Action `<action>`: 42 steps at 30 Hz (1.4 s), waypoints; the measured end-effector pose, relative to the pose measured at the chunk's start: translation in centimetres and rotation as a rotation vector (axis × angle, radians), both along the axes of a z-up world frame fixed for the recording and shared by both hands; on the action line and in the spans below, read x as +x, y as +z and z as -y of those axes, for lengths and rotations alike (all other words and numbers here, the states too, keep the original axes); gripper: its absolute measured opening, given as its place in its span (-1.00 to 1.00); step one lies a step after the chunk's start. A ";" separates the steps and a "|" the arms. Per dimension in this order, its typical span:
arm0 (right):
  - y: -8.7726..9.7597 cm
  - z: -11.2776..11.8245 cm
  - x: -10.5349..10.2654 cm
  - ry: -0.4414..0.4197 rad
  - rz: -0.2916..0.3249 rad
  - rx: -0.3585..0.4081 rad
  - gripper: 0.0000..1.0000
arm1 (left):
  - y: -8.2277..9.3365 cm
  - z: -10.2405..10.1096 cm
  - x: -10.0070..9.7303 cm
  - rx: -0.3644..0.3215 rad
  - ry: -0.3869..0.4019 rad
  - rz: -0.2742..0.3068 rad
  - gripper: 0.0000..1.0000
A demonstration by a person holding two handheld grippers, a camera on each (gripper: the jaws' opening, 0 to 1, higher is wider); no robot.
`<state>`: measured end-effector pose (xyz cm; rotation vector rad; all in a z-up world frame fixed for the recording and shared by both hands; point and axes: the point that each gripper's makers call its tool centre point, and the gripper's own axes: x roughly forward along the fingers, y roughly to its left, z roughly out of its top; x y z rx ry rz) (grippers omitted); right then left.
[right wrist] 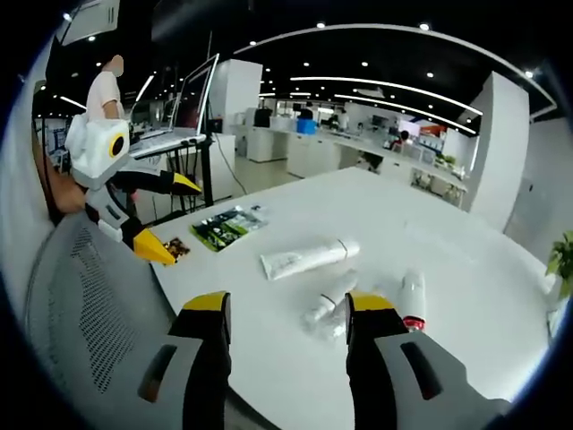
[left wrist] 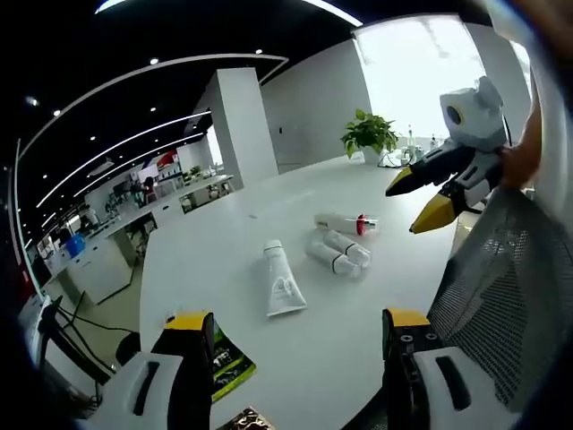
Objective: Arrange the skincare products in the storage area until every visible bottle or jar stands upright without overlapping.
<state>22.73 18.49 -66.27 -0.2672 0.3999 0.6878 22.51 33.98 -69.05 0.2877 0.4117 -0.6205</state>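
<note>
In the left gripper view we found the left tongs [left wrist: 295, 358] standing wide with nothing between them, above the white worktop [left wrist: 376, 197]. A white tube [left wrist: 282, 279] lay flat at centre; beside it lay two small bottles [left wrist: 338, 251] touching, and a red-collared bottle [left wrist: 345, 223] just behind. The right tongs [left wrist: 419, 199] hung wide, holding nothing, at right.
</note>
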 end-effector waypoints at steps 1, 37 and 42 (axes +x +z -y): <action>-0.1 0.0 0.0 0.001 -0.002 -0.002 -0.01 | 0.0 0.0 0.0 -0.002 0.003 0.000 0.58; -0.3 -0.1 -0.4 0.030 0.020 -0.054 -0.06 | -2.2 0.2 -0.7 0.051 -0.033 -0.081 0.57; -0.5 -0.1 -0.5 0.035 0.013 -0.062 -0.08 | -2.4 0.4 -0.8 0.058 -0.036 -0.103 0.56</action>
